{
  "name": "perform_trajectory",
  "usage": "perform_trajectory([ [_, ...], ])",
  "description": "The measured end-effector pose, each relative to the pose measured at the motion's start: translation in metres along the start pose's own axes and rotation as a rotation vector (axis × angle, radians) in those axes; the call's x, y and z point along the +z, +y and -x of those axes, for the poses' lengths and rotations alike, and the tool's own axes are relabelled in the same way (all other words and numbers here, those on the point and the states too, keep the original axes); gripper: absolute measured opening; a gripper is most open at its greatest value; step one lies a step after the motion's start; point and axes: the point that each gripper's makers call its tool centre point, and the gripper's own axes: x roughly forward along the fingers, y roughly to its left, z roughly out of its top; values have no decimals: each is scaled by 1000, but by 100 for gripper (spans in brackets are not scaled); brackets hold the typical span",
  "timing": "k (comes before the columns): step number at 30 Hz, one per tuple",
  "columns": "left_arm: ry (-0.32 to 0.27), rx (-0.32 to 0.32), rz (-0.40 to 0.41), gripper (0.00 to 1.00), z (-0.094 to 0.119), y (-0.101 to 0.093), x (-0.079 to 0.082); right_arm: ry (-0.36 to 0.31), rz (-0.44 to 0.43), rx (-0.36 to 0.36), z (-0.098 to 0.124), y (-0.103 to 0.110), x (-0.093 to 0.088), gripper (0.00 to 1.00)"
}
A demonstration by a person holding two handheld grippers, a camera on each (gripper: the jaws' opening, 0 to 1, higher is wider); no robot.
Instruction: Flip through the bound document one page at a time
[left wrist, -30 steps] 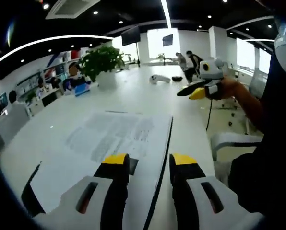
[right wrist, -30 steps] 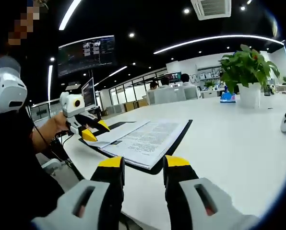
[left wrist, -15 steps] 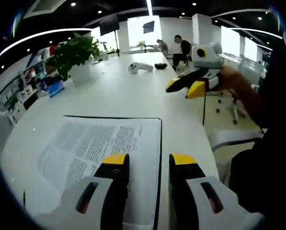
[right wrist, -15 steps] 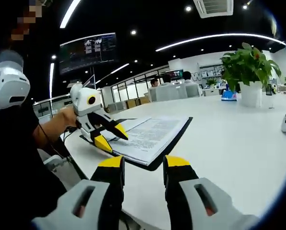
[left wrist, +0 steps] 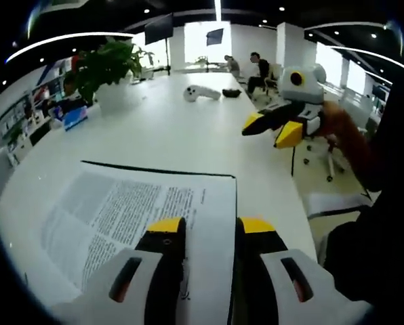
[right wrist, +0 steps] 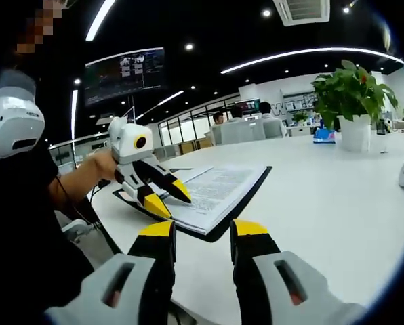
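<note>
The bound document (left wrist: 120, 206) lies flat on the white table (left wrist: 188, 135), a printed page facing up over a black cover. My left gripper (left wrist: 210, 227) is open and hovers low over the page's near right edge, with nothing between its fingers. The right gripper view has the same document (right wrist: 219, 189) ahead, with the left gripper (right wrist: 177, 207) slanting down at its near corner, apart from the paper. My right gripper (right wrist: 200, 230) stands open over the bare table just short of the document. In the left gripper view the right gripper (left wrist: 263, 135) is held in a hand, above the table's edge.
A potted plant (left wrist: 114, 71) in a white pot stands at the far left of the table, also seen as the plant (right wrist: 351, 101). A white controller (left wrist: 202, 93) lies farther along. People and chairs are at the far end. The table edge (left wrist: 293, 203) runs along the right.
The left gripper has come down and forward over the document's corner, so the page looks larger. The right gripper has hardly moved.
</note>
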Motion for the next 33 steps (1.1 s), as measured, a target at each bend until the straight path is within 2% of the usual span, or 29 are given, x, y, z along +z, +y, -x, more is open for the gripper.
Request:
perform_trajectory([
  [11, 28, 6, 19, 30, 1, 8, -4, 6, 3, -2, 0, -2, -1, 32],
  [17, 37, -23, 8, 34, -1, -1, -5, 7, 4, -6, 1, -4, -1, 32],
  [22, 42, -13, 16, 33, -1, 4, -5, 13, 8, -12, 0, -4, -3, 32],
  [33, 31, -73, 85, 32, 3, 7, -9, 13, 0, -18, 2, -7, -5, 32],
])
